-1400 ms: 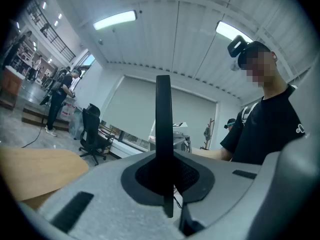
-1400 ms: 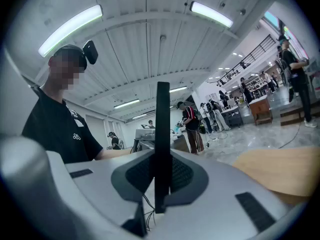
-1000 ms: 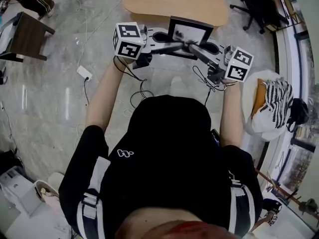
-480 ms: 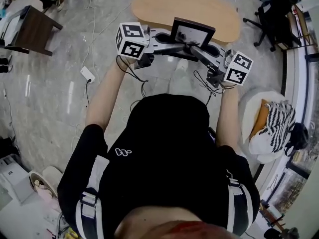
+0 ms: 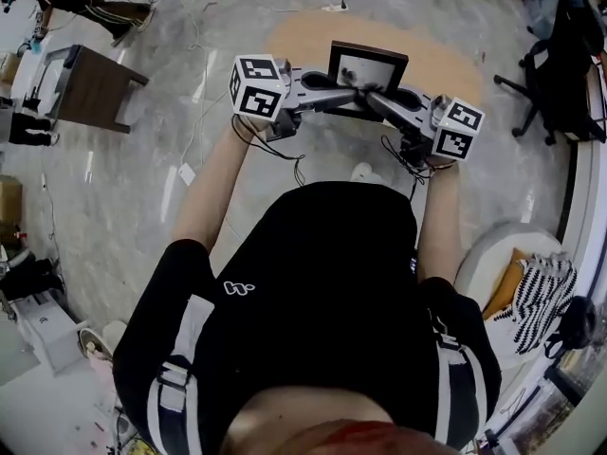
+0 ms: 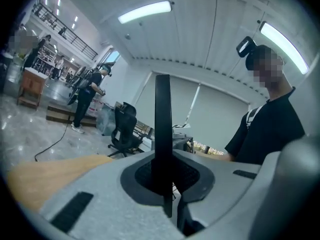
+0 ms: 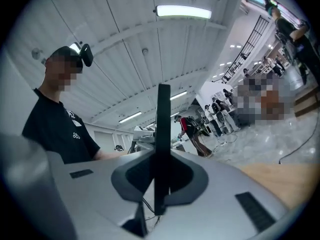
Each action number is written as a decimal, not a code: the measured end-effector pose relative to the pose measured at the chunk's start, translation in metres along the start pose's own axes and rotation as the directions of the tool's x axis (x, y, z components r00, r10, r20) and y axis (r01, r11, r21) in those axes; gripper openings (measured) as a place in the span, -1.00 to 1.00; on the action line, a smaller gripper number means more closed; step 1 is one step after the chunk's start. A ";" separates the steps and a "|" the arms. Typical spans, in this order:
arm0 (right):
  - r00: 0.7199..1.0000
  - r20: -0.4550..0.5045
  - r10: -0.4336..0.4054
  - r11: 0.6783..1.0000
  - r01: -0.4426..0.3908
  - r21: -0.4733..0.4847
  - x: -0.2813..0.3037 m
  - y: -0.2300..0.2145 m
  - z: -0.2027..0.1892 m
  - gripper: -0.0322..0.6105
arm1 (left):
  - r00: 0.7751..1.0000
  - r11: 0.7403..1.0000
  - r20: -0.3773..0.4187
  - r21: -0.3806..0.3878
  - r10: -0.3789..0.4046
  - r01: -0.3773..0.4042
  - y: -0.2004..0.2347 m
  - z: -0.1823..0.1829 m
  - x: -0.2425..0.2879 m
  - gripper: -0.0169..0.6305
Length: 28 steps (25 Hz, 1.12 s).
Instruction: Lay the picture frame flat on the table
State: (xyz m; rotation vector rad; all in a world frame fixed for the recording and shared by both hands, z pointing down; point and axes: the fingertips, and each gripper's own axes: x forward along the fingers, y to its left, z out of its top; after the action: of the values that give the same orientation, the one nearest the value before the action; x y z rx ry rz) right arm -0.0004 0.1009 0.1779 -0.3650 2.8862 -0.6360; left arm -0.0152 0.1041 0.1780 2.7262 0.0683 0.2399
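We are pinching the picture frame [image 5: 368, 67] low down, with the left gripper [image 5: 347, 90] and the right gripper [image 5: 373, 94] each squeezing its thin black edge between dark pads. We are holding it standing up over the near edge of the smooth, rounded wooden table [image 5: 446, 64]. The frame is showing a flat black rectangle with a pale middle.

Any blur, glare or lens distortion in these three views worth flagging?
Head view: strong fisheye curving at the edges, bright streaks of glare on the floor. Left gripper view: dark round vignette, the picture frame a near-black silhouette. Right gripper view: same vignette, ceiling light blown out.
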 end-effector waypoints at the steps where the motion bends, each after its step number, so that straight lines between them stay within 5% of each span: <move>1: 1.000 0.003 0.007 1.000 -0.007 0.004 0.000 -0.018 0.009 -0.77 | 1.000 1.000 0.000 0.000 0.008 -0.008 0.018 0.009 0.004 -0.89; 9: 0.997 -0.077 -0.007 0.997 0.012 0.070 0.026 -0.152 0.037 -0.77 | 0.996 0.995 0.066 -0.087 0.052 -0.046 0.155 0.035 0.005 -0.89; 16: 0.993 -0.101 -0.058 0.977 0.078 0.199 0.035 -0.197 0.009 -0.77 | 0.998 0.973 0.051 -0.232 0.031 -0.019 0.202 0.007 0.004 -0.87; 21: 0.983 -0.113 -0.143 0.928 0.173 0.331 0.027 -0.247 -0.033 -0.77 | 1.000 0.927 0.018 -0.375 0.010 -0.002 0.250 -0.035 0.018 -0.84; 28: 0.960 -0.155 -0.234 0.820 0.280 0.499 0.022 -0.316 -0.116 -0.77 | 1.000 0.821 -0.017 -0.571 -0.018 0.006 0.319 -0.122 0.034 -0.79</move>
State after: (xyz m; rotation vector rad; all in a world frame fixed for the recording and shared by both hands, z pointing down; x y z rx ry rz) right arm 0.0173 -0.1373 0.4160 -0.6605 2.6057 -1.4650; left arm 0.0004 -0.1385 0.4194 2.1190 0.0145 0.2399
